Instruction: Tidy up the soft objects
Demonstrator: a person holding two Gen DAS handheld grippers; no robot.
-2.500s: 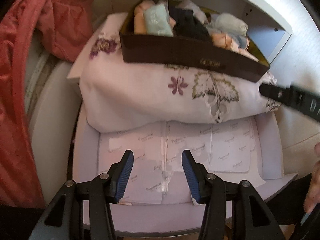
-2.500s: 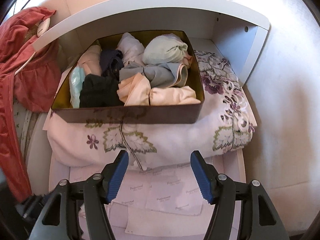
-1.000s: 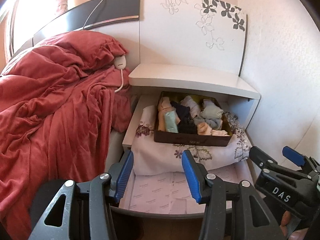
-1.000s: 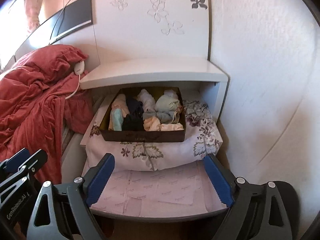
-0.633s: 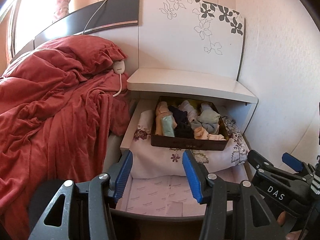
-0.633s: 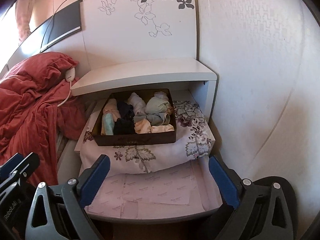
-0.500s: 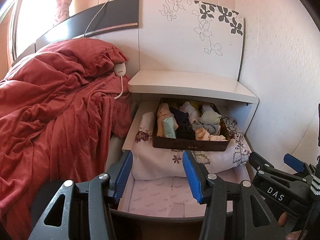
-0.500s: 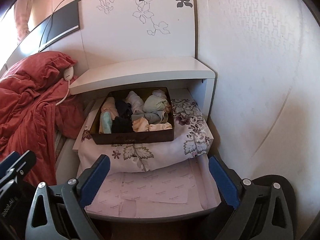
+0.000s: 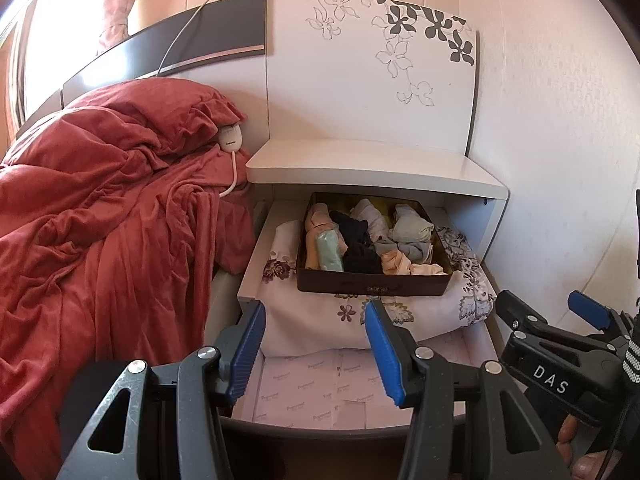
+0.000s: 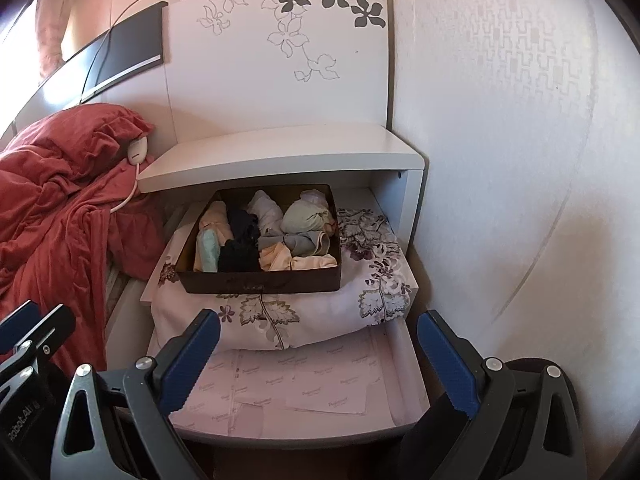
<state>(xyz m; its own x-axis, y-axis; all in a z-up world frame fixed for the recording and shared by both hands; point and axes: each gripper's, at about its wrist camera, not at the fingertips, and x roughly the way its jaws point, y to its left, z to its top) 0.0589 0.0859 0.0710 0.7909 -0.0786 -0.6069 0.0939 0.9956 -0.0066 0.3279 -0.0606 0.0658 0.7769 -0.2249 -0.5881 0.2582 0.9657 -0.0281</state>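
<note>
A dark brown box packed with several rolled soft garments rests on a folded floral cloth inside the pulled-out white drawer of a bedside cabinet. My left gripper hovers open in front of the drawer, nothing between its blue pads. My right gripper stands wide open, also in front of the drawer and holding nothing. The right gripper shows at the lower right of the left wrist view.
A rumpled red blanket covers the bed to the left, with a white cord switch on it. The cabinet's white top shelf overhangs the box. A wall closes the right side. Printed lining paper covers the drawer floor.
Both grippers have backed away from the drawer, so the box looks smaller and the whole cabinet shows. The right gripper's jaws stand wider than before.
</note>
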